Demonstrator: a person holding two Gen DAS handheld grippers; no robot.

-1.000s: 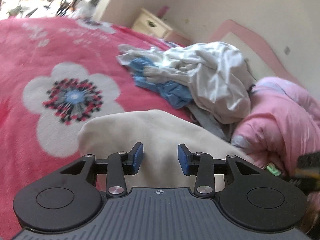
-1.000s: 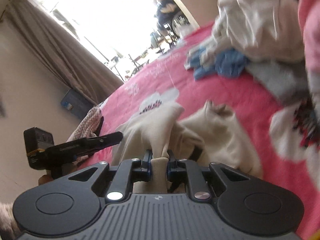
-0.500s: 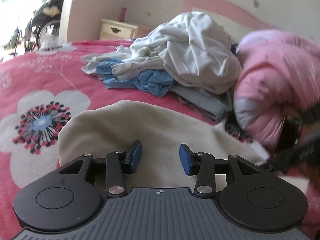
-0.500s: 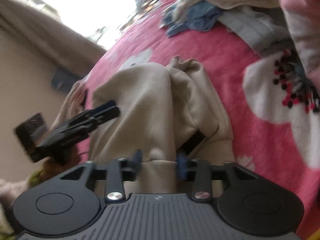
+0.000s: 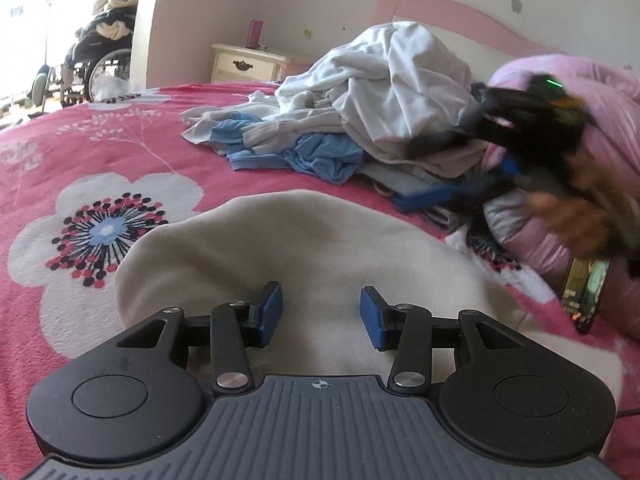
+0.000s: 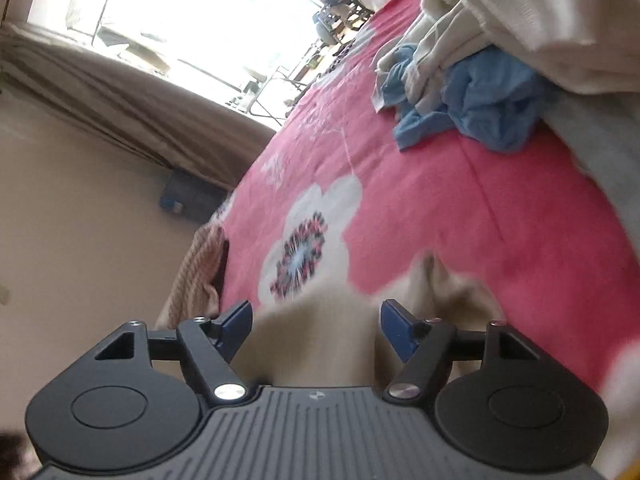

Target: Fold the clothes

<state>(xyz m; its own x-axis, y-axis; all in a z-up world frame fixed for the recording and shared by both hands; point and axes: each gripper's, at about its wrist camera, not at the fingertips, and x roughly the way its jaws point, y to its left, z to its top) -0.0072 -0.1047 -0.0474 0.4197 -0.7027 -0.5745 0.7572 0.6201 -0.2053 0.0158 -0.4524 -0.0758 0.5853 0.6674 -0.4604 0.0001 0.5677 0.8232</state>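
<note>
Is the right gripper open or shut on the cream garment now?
Open. The right gripper has its blue pads wide apart, and the cream garment lies loose between them, unpinched.

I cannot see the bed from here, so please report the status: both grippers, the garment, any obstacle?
Left hand-held gripper open above cream garment. Right hand-held gripper open, empty. Unfolded clothes pile behind, apart.

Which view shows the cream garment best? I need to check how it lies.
The left wrist view: the cream garment spreads sharp and broad across the pink bedspread beyond the open left hand-held gripper. The right wrist view shows only a blurred part of it.
</note>
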